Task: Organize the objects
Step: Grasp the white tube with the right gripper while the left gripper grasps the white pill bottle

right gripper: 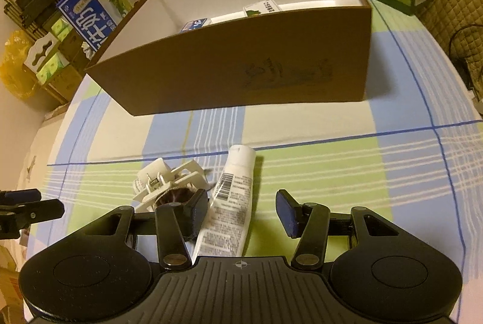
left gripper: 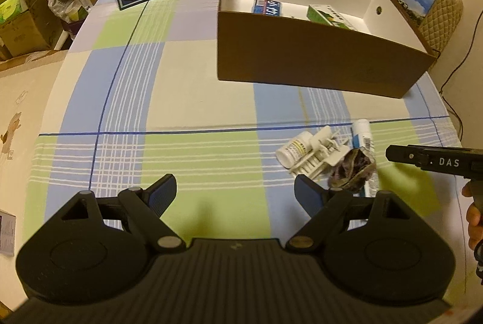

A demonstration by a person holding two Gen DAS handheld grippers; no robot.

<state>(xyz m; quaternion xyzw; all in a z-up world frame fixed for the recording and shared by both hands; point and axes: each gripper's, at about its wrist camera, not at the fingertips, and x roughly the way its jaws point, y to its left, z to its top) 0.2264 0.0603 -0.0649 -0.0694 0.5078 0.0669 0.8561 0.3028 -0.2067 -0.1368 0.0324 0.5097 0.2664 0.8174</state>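
Right gripper [right gripper: 241, 210] was over the white tube [right gripper: 232, 203], jaws partly open and straddling it, no pad pressing, nothing held; best to centre on the tube body, clear of the white clip [right gripper: 169, 182] and dark scrunchie [right gripper: 175, 197] touching its left side, before closing. Left gripper [left gripper: 235, 197] stood wide open and empty above bare tablecloth [left gripper: 196, 100]. Brown box [right gripper: 241, 58] sat beyond the pile, two cartons already inside.

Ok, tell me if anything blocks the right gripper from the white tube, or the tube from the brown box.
Nothing visible blocks the right gripper: the white tube already lies between its open fingers. A dark scrunchie and white hair claw crowd the tube's left side. Bare tablecloth runs to the brown box; only its near wall must be cleared.
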